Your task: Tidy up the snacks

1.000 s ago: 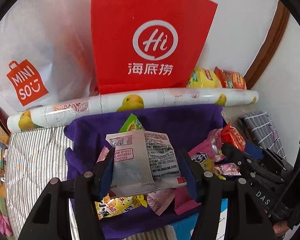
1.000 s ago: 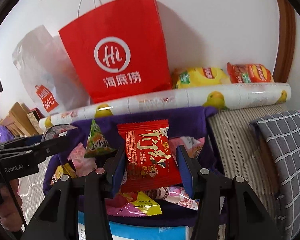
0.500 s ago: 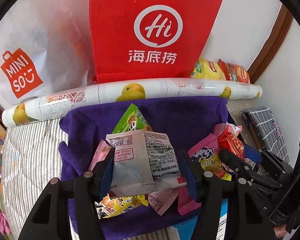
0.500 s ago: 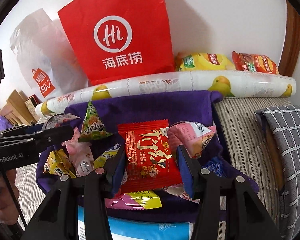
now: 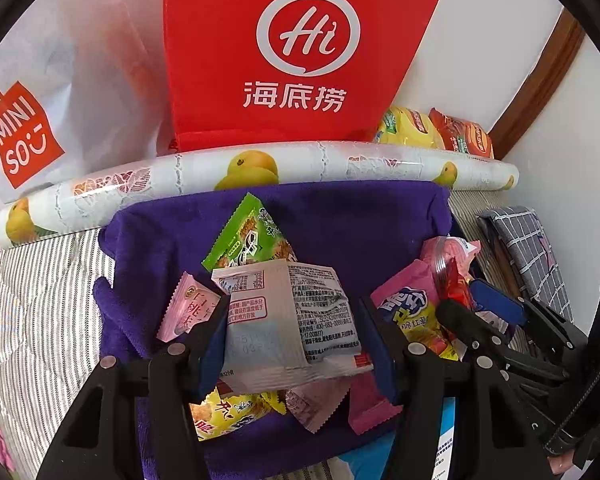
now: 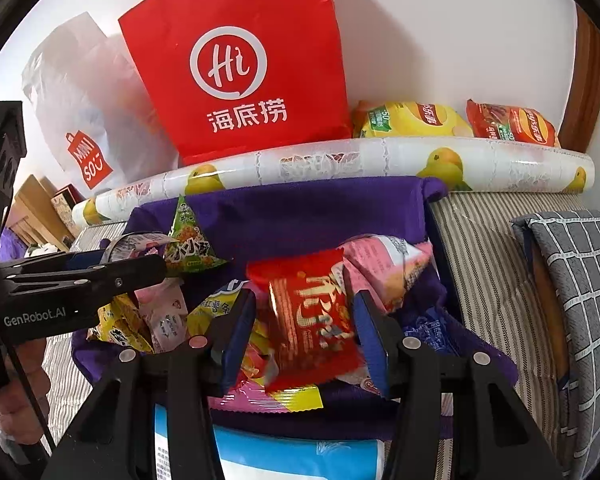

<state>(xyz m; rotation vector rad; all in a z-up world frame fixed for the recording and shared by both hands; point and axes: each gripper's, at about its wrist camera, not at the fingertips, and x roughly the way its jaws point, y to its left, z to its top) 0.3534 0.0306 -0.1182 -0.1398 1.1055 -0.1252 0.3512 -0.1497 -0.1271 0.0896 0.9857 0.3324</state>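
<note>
My left gripper (image 5: pixel 292 332) is shut on a white snack packet (image 5: pixel 288 316) with small print, held over a purple cloth (image 5: pixel 340 220) strewn with snacks. My right gripper (image 6: pixel 306 328) has its jaws apart around a red snack packet (image 6: pixel 312 320), which sits tilted between them; a gap shows on its left side. A green triangular packet (image 5: pixel 248 236) stands behind the white one and also shows in the right wrist view (image 6: pixel 188 248). The left gripper's body (image 6: pixel 80 276) reaches in from the left of the right wrist view.
A red Hi paper bag (image 5: pixel 296 52) and a white Miniso bag (image 5: pixel 28 128) stand against the wall behind a rolled printed sheet (image 5: pixel 260 168). Yellow and red chip bags (image 6: pixel 452 120) lie behind the roll. A grey checked cushion (image 6: pixel 576 280) lies at right.
Both grippers moved forward and down toward the purple cloth. The right gripper's jaws widened, and the red packet tilted and slipped within them. The left gripper keeps its hold on the white packet.
</note>
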